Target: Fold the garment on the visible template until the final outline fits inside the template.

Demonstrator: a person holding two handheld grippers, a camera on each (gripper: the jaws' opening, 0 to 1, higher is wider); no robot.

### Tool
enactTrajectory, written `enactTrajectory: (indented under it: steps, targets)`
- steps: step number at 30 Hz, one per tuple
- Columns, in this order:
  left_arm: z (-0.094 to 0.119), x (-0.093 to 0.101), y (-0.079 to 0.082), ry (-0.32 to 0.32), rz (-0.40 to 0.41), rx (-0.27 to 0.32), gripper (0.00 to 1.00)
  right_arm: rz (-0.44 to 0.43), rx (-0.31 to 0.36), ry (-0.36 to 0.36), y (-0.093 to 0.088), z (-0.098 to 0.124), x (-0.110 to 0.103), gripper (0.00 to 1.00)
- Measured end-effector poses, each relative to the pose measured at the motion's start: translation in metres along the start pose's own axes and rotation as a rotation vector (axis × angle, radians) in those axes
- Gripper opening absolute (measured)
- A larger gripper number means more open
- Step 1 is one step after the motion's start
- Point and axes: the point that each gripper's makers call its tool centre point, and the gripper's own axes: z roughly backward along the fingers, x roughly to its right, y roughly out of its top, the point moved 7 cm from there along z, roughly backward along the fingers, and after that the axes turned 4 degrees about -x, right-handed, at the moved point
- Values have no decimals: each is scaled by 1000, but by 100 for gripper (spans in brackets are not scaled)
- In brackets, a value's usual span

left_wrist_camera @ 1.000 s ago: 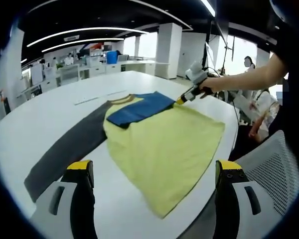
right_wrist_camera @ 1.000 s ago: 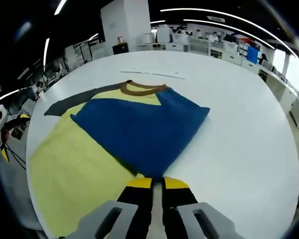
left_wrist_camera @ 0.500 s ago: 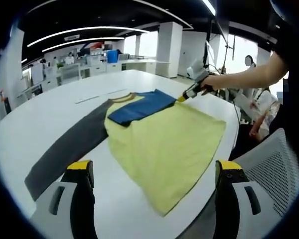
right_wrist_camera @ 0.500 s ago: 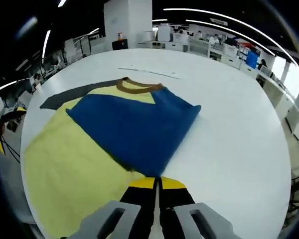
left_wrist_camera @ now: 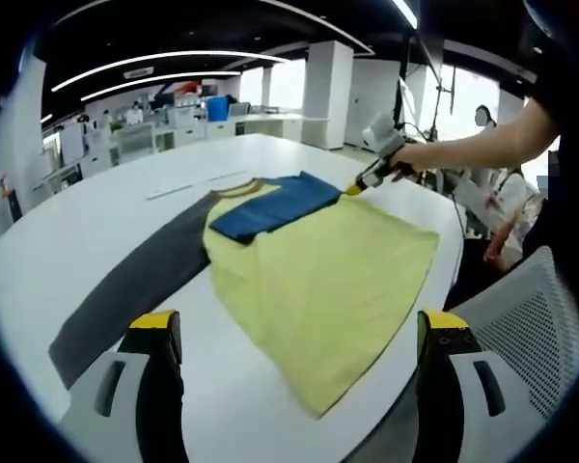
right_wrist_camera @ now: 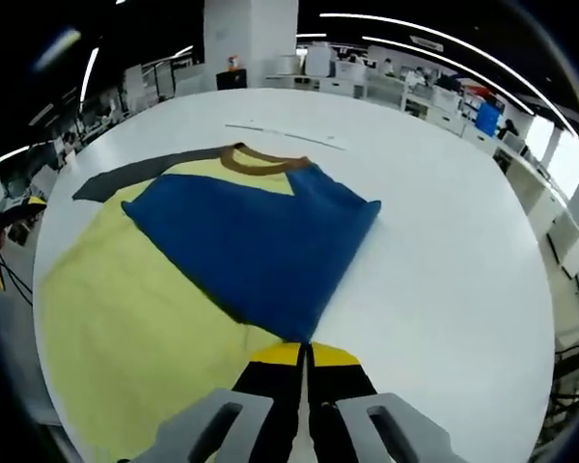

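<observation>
Now the right gripper [right_wrist_camera: 305, 349] has its jaws pressed together on the tip of the blue sleeve [right_wrist_camera: 256, 236], which it has kept drawing across the yellow body of the garment [left_wrist_camera: 318, 280]; over the last second the fold has crept a little further inward. The left gripper [left_wrist_camera: 294, 333] hovers with jaws wide apart, holding nothing. The garment lies flat on the white surface [right_wrist_camera: 444, 241], grey sleeve [left_wrist_camera: 135, 280] still spread out, so most folding remains.
</observation>
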Motion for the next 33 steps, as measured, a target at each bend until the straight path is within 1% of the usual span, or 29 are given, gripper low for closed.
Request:
enactTrajectory:
  steps: [2,5,8,9,12,14,16,18,20,23,26,30,33]
  targets:
    - [0,0,-1,2,-2,-4,99,-5,-4,2,-1,-1,0,0]
    - [1,-1,-1,6,-3,-8,99,-50,-3,6,-1,0,3,0]
    - [2,-1,-1,9,-6,-6,99,-64,3,13,-2,2,3,0]
    - [2,-1,-1,10,-6,-5,99,-69,7,17,-2,3,3,2]
    - [3,-3,-1,17,-6,-5,99,-102,37,34,1,7,3,15]
    - [3,-3,-1,20,-5,-6,99,-107,46,39,2,9,3,22]
    - [3,-4,-1,22,-6,-8,99,-106,68,45,5,13,4,29]
    - [4,-4,-1,22,-4,-8,99,-112,88,56,7,16,4,41]
    - [4,-5,0,25,-3,-6,99,-105,120,77,10,20,2,51]
    - [5,-7,0,29,2,-2,99,-78,145,102,14,26,-3,63]
    - [5,-9,0,31,15,5,99,-50,163,127,15,30,-10,74]
    - [8,-14,2,39,51,32,99,-20,183,162,16,37,-20,85]
    - [10,-17,4,53,53,31,99,-9,195,190,16,43,-27,92]
